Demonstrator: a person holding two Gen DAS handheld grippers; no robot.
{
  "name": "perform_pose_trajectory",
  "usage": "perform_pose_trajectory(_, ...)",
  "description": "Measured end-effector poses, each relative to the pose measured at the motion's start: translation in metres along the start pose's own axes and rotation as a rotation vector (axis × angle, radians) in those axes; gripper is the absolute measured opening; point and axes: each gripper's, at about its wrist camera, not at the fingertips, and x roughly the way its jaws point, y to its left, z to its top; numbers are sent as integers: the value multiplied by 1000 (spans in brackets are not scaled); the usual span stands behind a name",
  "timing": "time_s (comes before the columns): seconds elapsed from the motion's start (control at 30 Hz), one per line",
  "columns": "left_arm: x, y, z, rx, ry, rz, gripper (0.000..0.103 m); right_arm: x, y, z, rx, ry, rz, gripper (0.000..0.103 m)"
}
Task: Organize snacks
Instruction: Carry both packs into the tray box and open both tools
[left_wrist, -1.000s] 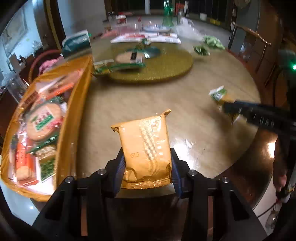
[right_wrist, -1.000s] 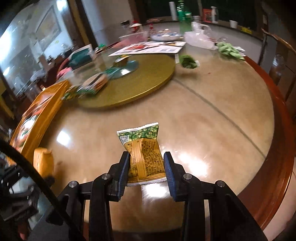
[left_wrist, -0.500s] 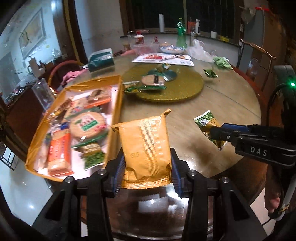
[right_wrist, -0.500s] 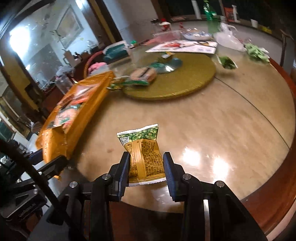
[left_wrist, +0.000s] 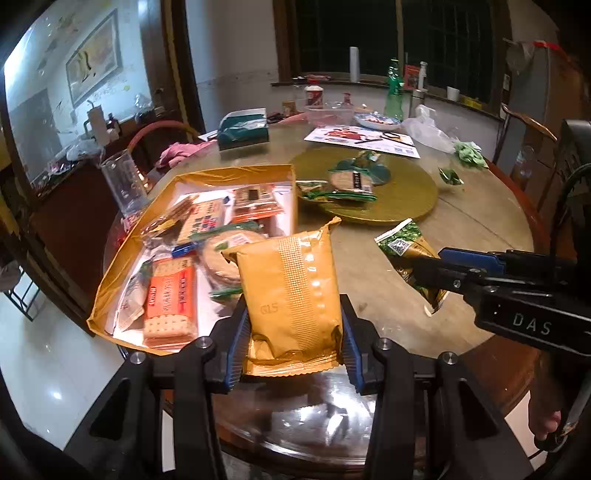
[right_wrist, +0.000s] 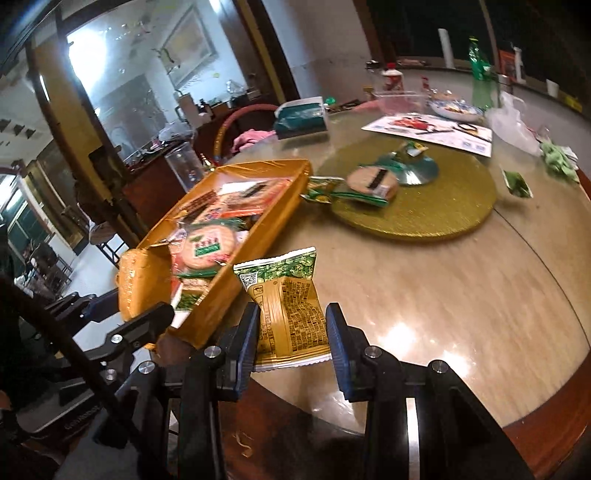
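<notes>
My left gripper (left_wrist: 291, 345) is shut on a plain orange snack packet (left_wrist: 290, 291), held upright above the table's near edge, just right of the yellow tray (left_wrist: 110, 280). That tray holds several snack packs, among them an orange cracker pack (left_wrist: 170, 299). My right gripper (right_wrist: 291, 341) is shut on a green-and-gold snack packet (right_wrist: 286, 302); the same packet (left_wrist: 406, 247) shows at the right of the left wrist view. In the right wrist view the orange packet (right_wrist: 142, 284) hangs at the tray's (right_wrist: 229, 291) near corner.
A gold turntable (left_wrist: 399, 192) at the table's middle carries a round cracker pack (left_wrist: 351, 181) and a green packet (left_wrist: 314, 186). Farther back lie a teal box (left_wrist: 242, 129), a printed sheet (left_wrist: 362, 136), a green bottle (left_wrist: 393, 88) and a plastic bag (left_wrist: 428, 129). A clear cup (left_wrist: 123, 184) stands beyond the tray.
Both grippers rose and drew back from the table with their packets, which stayed gripped. The views tilted up, so the tray's whole inside and the back of the room came into sight.
</notes>
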Motion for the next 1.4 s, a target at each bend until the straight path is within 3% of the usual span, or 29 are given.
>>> perform_pose_trajectory(0.2,2,54,8,-123,14,-16,46,14,14,13,-25,1,30,36)
perform_pose_trajectory(0.43,29,112,18,-213,38,70,46,45,27,37,-44,23,71,36)
perform_pose_trajectory(0.53,41,121,21,-210,41,118,46,59,37,51,-63,26,85,36)
perform_pose_trajectory(0.73,63,129,27,-195,63,145,46,93,51,76,-78,38,124,36)
perform_pose_trajectory(1.4,106,150,31,-178,134,158,47,162,84,113,-130,87,126,36)
